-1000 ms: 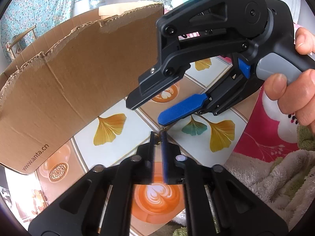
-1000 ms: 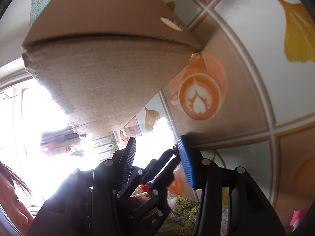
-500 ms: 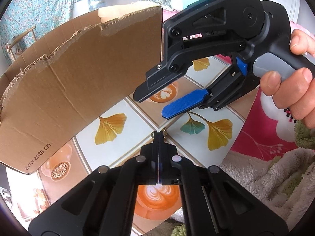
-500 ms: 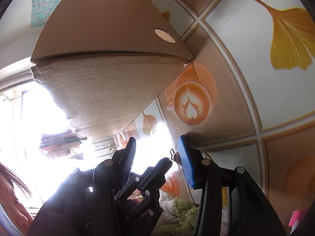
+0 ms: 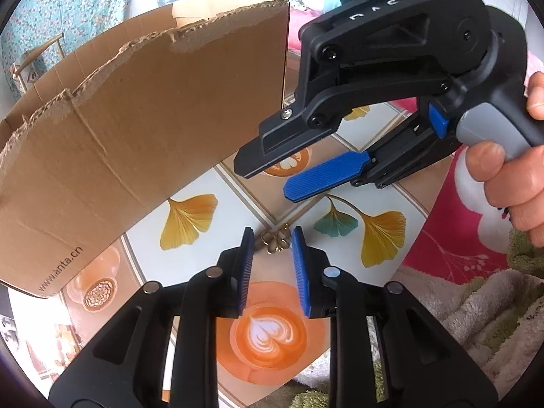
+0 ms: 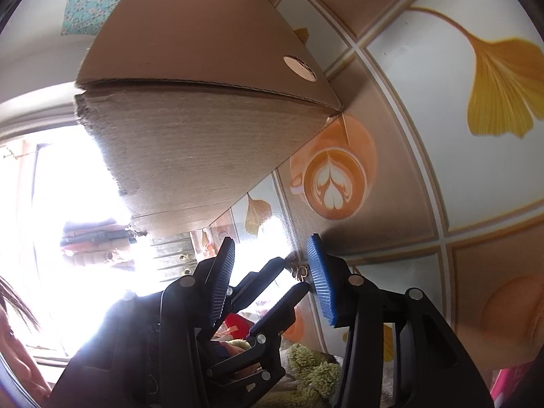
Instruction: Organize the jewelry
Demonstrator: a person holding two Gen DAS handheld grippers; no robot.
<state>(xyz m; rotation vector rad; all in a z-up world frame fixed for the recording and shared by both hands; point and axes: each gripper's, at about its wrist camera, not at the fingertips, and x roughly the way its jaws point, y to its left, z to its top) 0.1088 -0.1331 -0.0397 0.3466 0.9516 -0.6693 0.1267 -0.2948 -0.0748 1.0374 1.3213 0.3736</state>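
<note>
- Left wrist view showed the left hand-held gripper (image 5: pixel 270 238) at the lower middle of the frame, its blue-padded jaws a little apart; they had just been opening, and no pad pressed on anything.
- Just beyond its fingertips, in line with the gap between them, a small gold piece of jewelry (image 5: pixel 276 239) lay on the counter (image 5: pixel 234 210), at the seam between printed squares.
- In the upper right of that frame the right hand-held gripper (image 5: pixel 272 173) reached in, held by a hand (image 5: pixel 510 183) at the right edge; its jaws stood apart with nothing between them, released.
- Right wrist view had the right hand-held gripper (image 6: pixel 272 272) at the lower middle, jaws parted, and between its fingers, farther off, the left one's black fingers were seen end-on.
- The jewelry (image 6: pixel 299 270) appeared there just left of the right blue pad; whether it touched the pad could not be told.
- A torn brown cardboard box (image 5: pixel 119 129) stood on the counter across the left and upper middle of the left wrist frame, with "www.anta.cn" printed near its lower corner.
- The counter's cloth bore yellow ginkgo leaves and orange coffee cups.
- A fluffy green and cream towel (image 5: pixel 476 306) lay at the lower right of the left wrist frame.
</note>
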